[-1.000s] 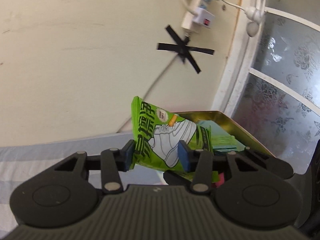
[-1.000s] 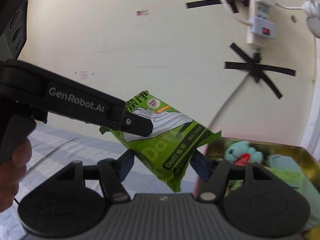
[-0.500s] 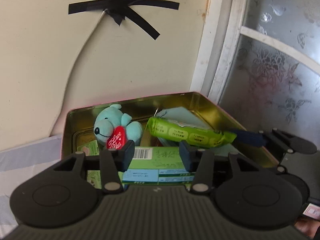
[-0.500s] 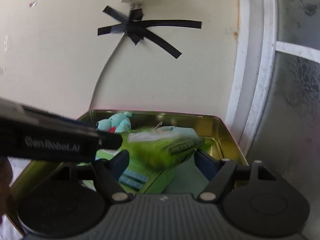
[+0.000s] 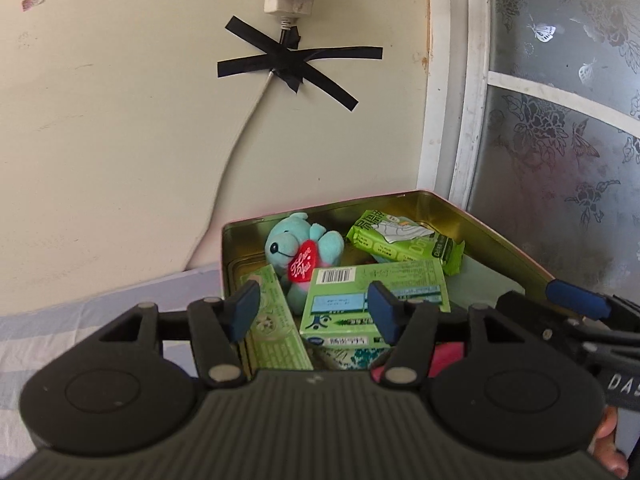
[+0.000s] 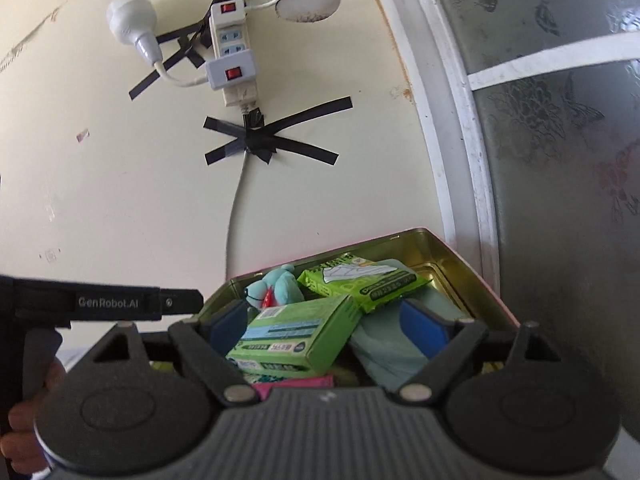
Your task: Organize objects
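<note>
A gold tin box (image 5: 496, 236) (image 6: 452, 256) stands against the wall. In it lie a green wipes packet (image 5: 404, 242) (image 6: 360, 280) at the back, a turquoise plush bear (image 5: 304, 250) (image 6: 276, 286) with a red heart, and a green carton (image 5: 360, 300) (image 6: 296, 332). My left gripper (image 5: 314, 312) hovers at the box's near edge, jaws opening, nothing between them. My right gripper (image 6: 326, 326) hangs over the box, jaws opening wide and empty; the packet lies free beyond them.
Another green carton (image 5: 276, 320) leans at the box's left wall, and a pink item (image 6: 296, 386) lies low in front. A power strip (image 6: 232, 52) and taped cable (image 5: 248, 120) hang on the cream wall. A frosted glass door (image 5: 560, 120) stands right. Checked cloth (image 5: 100, 312) covers the surface on the left.
Both grippers held the green packet a second ago. The left let go first, then the right carried it over the box and released it; it now rests at the back of the box.
</note>
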`<state>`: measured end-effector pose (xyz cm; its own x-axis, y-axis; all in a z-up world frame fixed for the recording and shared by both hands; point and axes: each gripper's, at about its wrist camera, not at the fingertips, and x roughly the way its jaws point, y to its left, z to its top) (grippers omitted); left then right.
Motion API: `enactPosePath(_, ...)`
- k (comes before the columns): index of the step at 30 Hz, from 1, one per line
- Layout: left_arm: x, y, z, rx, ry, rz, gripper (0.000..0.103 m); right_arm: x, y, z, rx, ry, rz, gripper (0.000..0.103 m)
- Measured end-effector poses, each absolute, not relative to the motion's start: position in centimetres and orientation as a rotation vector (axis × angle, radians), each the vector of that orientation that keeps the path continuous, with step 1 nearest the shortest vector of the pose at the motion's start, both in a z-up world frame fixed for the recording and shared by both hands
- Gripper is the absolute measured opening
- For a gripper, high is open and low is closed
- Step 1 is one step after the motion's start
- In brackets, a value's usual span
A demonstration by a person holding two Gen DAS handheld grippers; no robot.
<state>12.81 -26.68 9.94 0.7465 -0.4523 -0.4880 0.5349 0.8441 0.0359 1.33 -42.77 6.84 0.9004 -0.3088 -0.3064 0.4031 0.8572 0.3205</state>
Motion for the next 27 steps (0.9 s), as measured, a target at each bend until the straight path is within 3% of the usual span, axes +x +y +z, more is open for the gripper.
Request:
enactPosePath(2, 11.5, -25.9, 9.8, 0.199, 0.483, -0.512, 0.067, 0.2, -42.3, 6.8, 0.443, 0.232, -0.367, 0.087)
enactPosePath(16, 5.5, -20.3, 8.2, 0.203, 0.505, -0.437, 0.070, -4.4, -37.2, 7.6, 0.518, 0.194, -0.331, 0.089)
enactPosePath(27, 3.1, -17.0, 7.5, 0.154, 0.512, -0.413, 0.086, -6.0, -32.8, 8.7, 0.438, 0.186, -0.339, 0.092)
